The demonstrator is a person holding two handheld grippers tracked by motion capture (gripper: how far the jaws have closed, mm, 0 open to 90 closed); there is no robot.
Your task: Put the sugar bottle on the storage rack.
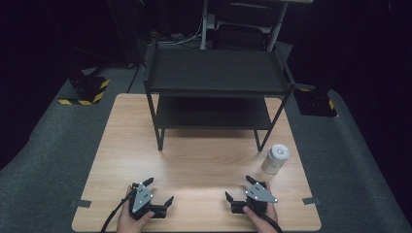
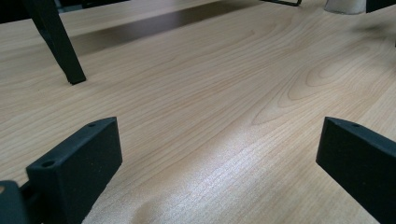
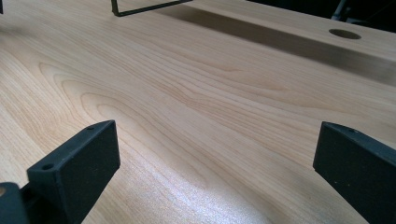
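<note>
Near the front edge of the wooden table, my left gripper rests low in a hand, its jaws spread wide and angled toward the middle. Its own view shows the left gripper open over bare wood. My right gripper mirrors it at the front right, also held in a hand and open. The right gripper view has the right gripper wide apart with nothing between the jaws. A white cylindrical can stands upright to the right, beyond the right gripper and apart from it.
A black two-tier rack stands at the table's back centre; one leg rises ahead of the left gripper. The can's base shows far right. A round hole is in the tabletop. Striped blocks sit on the grey floor.
</note>
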